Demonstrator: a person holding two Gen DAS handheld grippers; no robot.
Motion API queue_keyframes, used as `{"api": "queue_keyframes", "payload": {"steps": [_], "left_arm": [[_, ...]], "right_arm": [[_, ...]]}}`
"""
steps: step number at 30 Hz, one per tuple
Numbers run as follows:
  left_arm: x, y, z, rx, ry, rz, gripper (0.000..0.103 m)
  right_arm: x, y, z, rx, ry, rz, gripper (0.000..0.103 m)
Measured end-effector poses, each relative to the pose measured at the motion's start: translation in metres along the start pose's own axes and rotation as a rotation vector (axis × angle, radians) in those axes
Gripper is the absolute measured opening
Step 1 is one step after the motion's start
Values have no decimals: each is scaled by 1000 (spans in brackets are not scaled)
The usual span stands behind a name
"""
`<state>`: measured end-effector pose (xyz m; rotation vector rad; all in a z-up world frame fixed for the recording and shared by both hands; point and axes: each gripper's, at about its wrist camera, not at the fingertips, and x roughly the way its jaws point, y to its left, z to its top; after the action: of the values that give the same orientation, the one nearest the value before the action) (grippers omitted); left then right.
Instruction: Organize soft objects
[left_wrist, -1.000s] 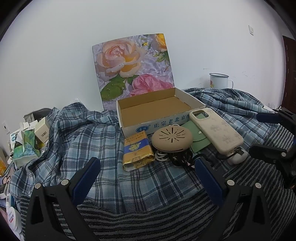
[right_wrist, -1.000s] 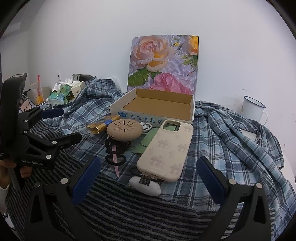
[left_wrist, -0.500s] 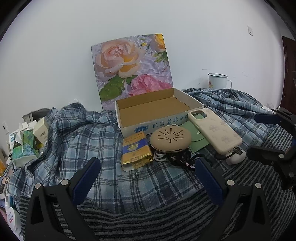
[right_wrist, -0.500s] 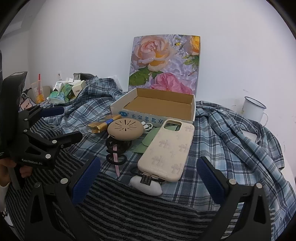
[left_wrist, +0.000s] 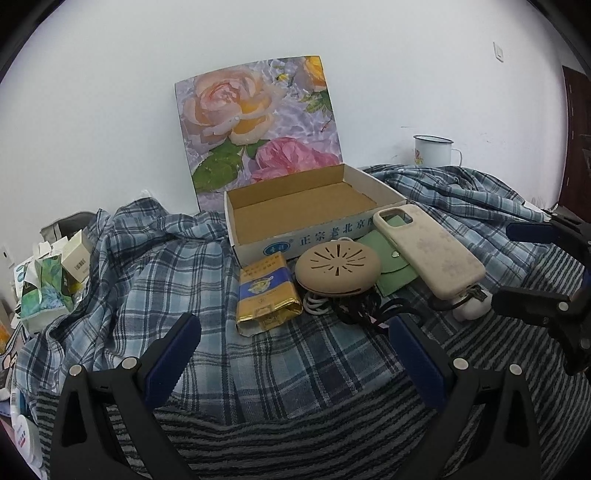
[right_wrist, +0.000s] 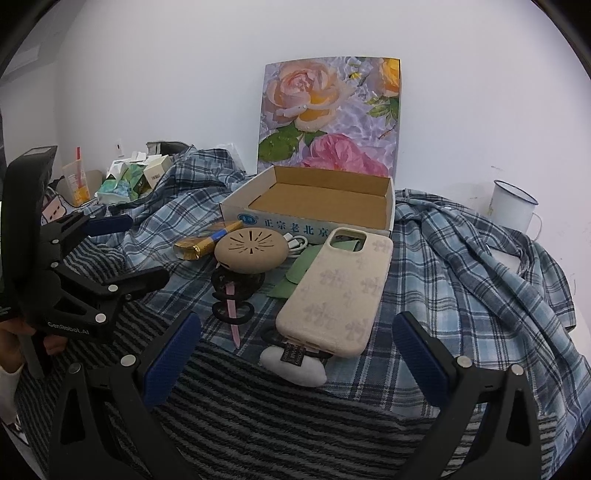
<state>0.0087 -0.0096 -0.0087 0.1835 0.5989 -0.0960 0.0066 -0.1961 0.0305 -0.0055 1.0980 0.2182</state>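
Phone case (right_wrist: 334, 286) lies tilted in front of the open box (left_wrist: 310, 210), its top over a green pouch (left_wrist: 393, 267), its bottom end on a white pod (right_wrist: 293, 365). Beside it, a beige disc (left_wrist: 338, 267) and gold packet (left_wrist: 266, 295). Both tools (left (left_wrist: 291, 363), right (right_wrist: 295, 360)) hover spread wide, holding nothing, over plaid cloth (left_wrist: 147, 266).

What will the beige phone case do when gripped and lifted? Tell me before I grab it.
The phone case looks like soft silicone, so it would probably flex when squeezed. Seemingly empty, with green showing through its camera hole, it is likely light. A black strap at its bottom end leads to a white pouch, which may drag along.
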Motion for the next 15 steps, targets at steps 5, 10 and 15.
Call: {"api": "queue_keyframes", "payload": {"steps": [5, 10, 15], "left_arm": [[3, 0, 0, -6, 18, -11, 103], [-4, -5, -1, 19, -14, 8, 103], [-9, -7, 0, 32, -39, 26, 103]], "right_arm": [[2, -2, -1, 8, 5, 7, 103], [0, -2, -2, 6, -8, 15, 103], [0, -2, -2, 8, -4, 18, 103]]}}
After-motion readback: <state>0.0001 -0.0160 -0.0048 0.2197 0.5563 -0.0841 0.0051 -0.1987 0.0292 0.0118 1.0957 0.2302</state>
